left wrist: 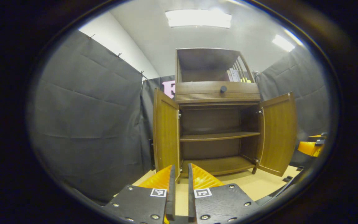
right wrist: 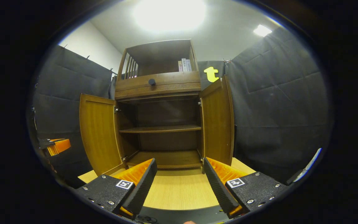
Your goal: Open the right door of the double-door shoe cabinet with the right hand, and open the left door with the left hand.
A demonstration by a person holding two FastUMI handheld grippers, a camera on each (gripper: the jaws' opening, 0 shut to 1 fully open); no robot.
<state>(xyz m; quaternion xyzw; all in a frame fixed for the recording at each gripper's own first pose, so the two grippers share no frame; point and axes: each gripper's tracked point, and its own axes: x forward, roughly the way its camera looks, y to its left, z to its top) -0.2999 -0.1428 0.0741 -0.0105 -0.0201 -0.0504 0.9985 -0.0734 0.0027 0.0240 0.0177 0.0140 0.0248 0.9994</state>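
Left gripper (left wrist: 181,174) is nearly closed on nothing, right gripper (right wrist: 180,174) spread wide, empty. Both brown wooden shoe cabinet doors, left door (left wrist: 166,133) and right door (right wrist: 218,121), stand open; a stray swing might bump them back.

The left tongs (left wrist: 181,180) have their two fingers nearly together, a narrow gap between, gripping nothing. The right tongs (right wrist: 179,174) have fingers spread wide apart, likewise gripping nothing.

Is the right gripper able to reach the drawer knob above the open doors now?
Probably yes. The right gripper is open and holds nothing, and nothing stands between it and the drawer knob; both doors swing aside.
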